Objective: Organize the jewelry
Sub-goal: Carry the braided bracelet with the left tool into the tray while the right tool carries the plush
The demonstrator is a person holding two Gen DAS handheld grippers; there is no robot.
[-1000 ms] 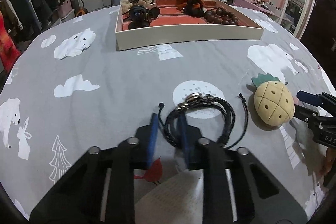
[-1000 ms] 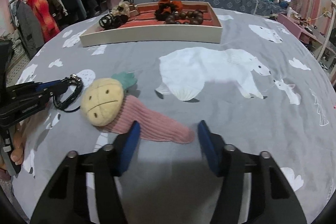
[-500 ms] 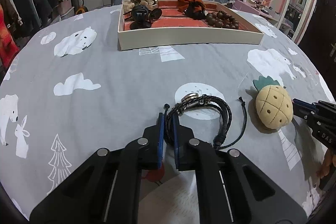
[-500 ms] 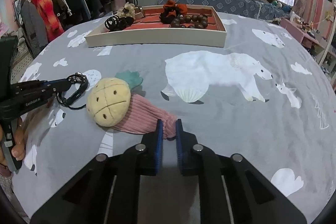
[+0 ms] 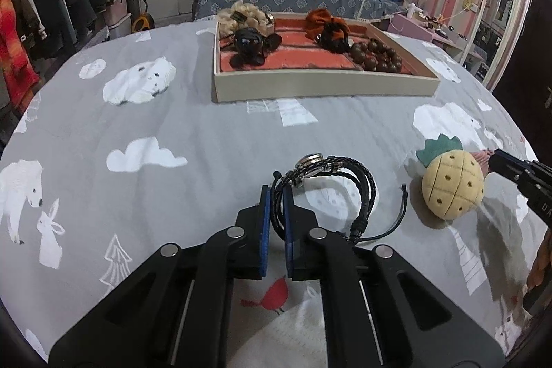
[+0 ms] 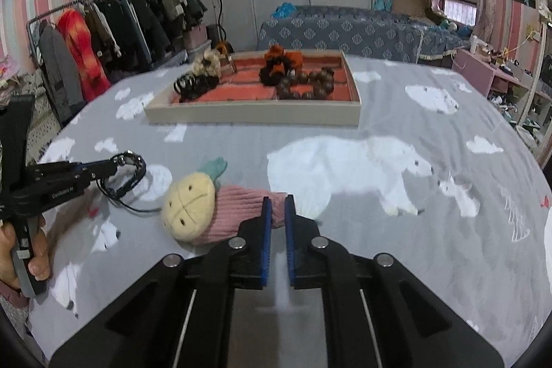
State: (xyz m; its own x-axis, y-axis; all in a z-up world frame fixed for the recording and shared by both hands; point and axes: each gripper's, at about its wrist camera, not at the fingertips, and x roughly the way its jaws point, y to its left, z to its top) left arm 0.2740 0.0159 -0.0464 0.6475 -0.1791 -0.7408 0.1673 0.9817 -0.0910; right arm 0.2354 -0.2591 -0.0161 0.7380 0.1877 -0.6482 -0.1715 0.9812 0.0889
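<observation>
Pink-striped bedroom with a clothes rack and a blue-covered bed behind; in front, a surface (image 5: 207,133) under a grey cloth printed with polar bears and clouds. At the far side, a cream tray (image 5: 321,84) with a red lining, already holding a beige scrunchie (image 5: 246,19), a black hair clip (image 5: 252,45), an orange-and-black scrunchie (image 5: 327,26) and a brown bead bracelet (image 5: 377,57), so part of the sorting looks done. Still outside the tray: a black braided bracelet (image 5: 331,181) with a metal clasp, and a plush pineapple hair tie (image 6: 188,207) with a pink ribbed band. Left tool (image 5: 274,206) closed tight on the near side of the braided bracelet's loop, the cords pinched between its blue pads, the rest of the loop seemingly just clear of the cloth. Right tool (image 6: 277,212) likewise closed, gripping the end of the pink band, the pineapple head hanging to its left (whether resting on the cloth or just clear of it, hard to tell). Both pieces gripped, the carry to the tray apparently still to come.
</observation>
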